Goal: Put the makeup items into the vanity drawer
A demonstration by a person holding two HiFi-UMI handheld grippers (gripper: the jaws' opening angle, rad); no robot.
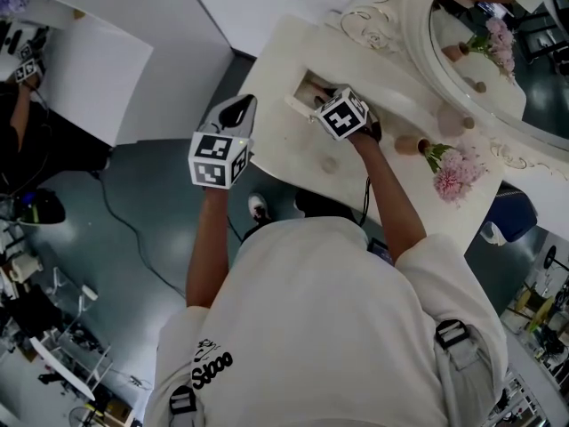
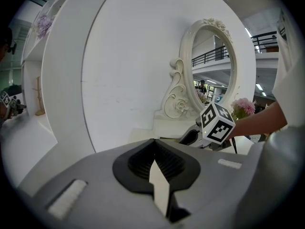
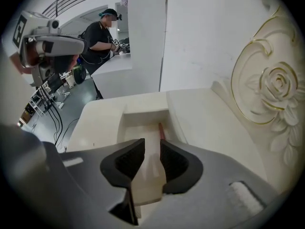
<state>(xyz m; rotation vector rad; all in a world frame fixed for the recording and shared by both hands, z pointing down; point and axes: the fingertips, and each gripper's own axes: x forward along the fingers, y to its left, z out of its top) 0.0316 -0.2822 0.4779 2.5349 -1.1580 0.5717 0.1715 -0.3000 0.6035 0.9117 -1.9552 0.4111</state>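
Cream vanity table (image 1: 293, 154), open shallow drawer (image 3: 138, 120) holding a slim reddish-brown pencil (image 3: 161, 129): right gripper (image 3: 151, 146), jaws apart and empty, should lift straight out without snagging it; left gripper (image 2: 154, 149) is pinched together.

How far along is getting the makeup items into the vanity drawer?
Done: the drawer is open and a slim reddish stick lies inside. In hand: nothing. The right gripper hovers over the drawer, fingers apart and empty; the left gripper is shut, off the table edge. Left: at least a brown tube and a pale round item on the tabletop near the flowers.
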